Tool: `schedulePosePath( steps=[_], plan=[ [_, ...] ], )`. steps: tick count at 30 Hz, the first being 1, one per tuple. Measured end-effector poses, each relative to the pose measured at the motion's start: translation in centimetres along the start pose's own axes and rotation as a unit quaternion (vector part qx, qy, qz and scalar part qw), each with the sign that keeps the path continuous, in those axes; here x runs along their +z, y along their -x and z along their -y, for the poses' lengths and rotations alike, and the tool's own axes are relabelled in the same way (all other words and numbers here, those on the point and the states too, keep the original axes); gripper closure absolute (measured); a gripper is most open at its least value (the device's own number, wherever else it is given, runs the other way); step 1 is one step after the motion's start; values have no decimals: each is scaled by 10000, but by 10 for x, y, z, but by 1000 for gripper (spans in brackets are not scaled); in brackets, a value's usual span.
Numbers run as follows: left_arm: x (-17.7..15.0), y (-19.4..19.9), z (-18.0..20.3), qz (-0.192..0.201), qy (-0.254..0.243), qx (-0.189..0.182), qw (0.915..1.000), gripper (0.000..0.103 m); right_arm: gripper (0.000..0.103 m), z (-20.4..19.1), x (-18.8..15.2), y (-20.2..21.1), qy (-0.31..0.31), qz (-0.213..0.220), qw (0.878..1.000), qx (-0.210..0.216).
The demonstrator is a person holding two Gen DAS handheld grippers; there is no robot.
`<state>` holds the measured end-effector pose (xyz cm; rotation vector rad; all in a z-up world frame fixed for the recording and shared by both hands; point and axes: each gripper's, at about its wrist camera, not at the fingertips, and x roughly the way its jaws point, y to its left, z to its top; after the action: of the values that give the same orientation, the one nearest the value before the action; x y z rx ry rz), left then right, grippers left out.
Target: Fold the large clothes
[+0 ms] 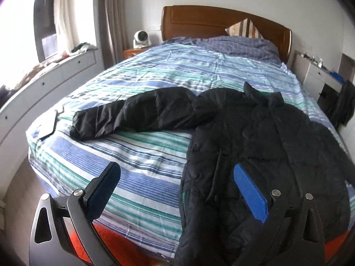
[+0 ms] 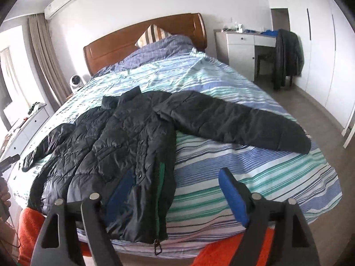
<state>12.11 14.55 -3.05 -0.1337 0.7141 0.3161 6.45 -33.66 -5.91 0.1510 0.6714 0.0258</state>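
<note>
Black puffer jacket (image 1: pixel 255 137) flat on striped bed (image 1: pixel 142 155), sleeves spread, collar toward headboard (image 1: pixel 221 20). Left tongs (image 1: pixel 177 190) wide open, empty; right tongs (image 2: pixel 175 195) apparently likewise.

Soft daylight from blown-out window (image 1: pixel 15 22), fisheye-curved dark corners, slight blur
</note>
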Motion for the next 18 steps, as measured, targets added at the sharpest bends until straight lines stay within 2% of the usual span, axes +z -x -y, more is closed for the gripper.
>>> schedulePosePath(
  steps=[3, 5, 6, 8, 18],
  plan=[
    [0, 0, 3, -3, -50, -46, 10000, 1, 20, -1, 0, 2, 136, 170, 9996, -183],
    [0, 1, 5, -7, -75, -47, 10000, 1, 9, -3, -1, 5, 198, 347, 9989, -261],
    [0, 1, 6, -10, -76, -45, 10000, 1, 0, -4, -1, 6, 215, 403, 9986, -260],
    [-1, 1, 8, -36, -69, -59, 10000, 1, 0, -6, -1, 8, 289, 487, 9981, -260],
    [-1, 4, 17, -73, -160, -121, 9998, 1, 0, -18, 3, 2, 635, 221, 9973, -285]
  ],
)
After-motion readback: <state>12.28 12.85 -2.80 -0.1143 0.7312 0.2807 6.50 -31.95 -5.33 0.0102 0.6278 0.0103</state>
